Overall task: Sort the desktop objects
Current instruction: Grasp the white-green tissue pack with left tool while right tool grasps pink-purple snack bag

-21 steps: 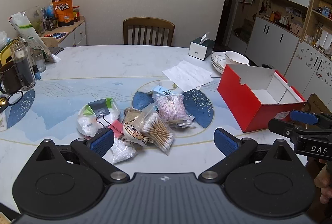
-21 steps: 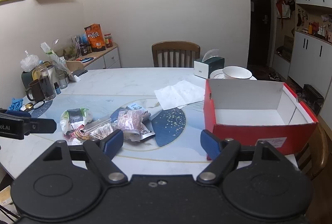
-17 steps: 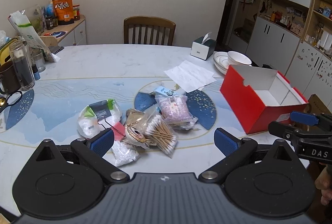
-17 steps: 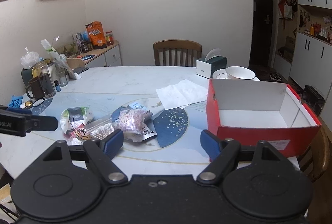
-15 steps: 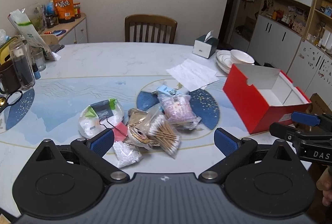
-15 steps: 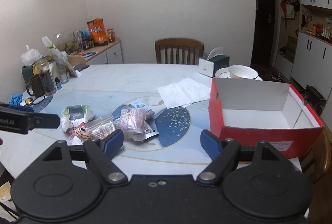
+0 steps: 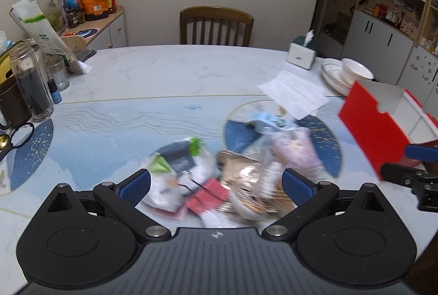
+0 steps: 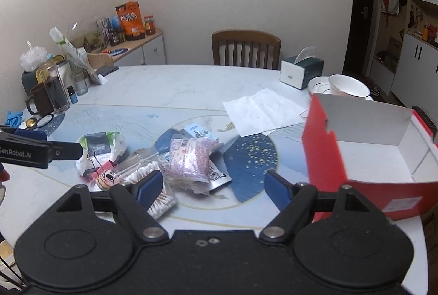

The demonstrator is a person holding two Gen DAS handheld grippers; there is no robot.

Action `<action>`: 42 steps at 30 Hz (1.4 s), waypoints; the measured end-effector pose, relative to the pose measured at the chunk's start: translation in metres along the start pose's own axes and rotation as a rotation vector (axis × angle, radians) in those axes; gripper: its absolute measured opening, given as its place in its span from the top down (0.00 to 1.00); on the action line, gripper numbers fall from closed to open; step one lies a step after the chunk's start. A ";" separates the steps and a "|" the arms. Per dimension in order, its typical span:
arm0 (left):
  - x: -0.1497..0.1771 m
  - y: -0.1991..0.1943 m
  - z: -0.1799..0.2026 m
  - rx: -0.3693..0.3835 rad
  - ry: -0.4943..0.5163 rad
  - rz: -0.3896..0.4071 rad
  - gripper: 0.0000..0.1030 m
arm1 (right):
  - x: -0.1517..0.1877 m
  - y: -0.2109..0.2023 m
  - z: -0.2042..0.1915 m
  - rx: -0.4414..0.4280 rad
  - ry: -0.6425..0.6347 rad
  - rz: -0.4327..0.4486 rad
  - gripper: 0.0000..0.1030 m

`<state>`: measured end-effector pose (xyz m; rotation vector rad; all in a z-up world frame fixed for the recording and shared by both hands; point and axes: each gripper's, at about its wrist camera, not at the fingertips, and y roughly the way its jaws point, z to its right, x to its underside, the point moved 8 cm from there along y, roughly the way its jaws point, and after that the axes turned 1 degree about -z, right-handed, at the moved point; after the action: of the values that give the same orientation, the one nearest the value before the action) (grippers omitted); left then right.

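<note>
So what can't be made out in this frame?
- Left wrist view: pile of packets smeared by motion blur; labels unreadable.
- Right wrist view: cotton swab bag partly behind the right gripper finger.
- Red box: near corner hidden by that gripper.

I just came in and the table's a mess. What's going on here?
A person is sorting a pile of small packets on the table, one tool in each hand. Both tools are open and hold nothing. The left tool hangs just over the pile, where a cotton swab bag and a binder clip lie. The right tool sits between the pile and the empty red box.
</note>
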<state>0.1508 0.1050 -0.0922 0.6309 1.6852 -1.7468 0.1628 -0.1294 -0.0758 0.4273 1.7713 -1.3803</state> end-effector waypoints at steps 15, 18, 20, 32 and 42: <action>-0.026 0.093 -0.051 0.035 0.158 -0.108 0.01 | -0.019 0.088 -0.014 0.038 0.036 -0.127 0.22; -0.026 0.109 -0.055 0.064 0.166 -0.144 0.02 | -0.022 0.103 -0.021 0.044 0.029 -0.148 0.22; -0.024 0.119 -0.058 0.071 0.167 -0.173 0.07 | -0.022 0.114 -0.024 0.045 0.034 -0.169 0.22; -0.021 0.145 -0.063 0.175 0.148 -0.268 0.15 | -0.016 0.151 -0.026 0.067 0.107 -0.265 0.23; -0.025 0.145 -0.058 0.243 0.126 -0.273 0.56 | -0.018 0.154 -0.030 0.069 0.115 -0.280 0.30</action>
<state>0.2675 0.1671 -0.1795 0.6530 1.7225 -2.1688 0.2693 -0.0459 -0.1580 0.3074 1.9375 -1.6433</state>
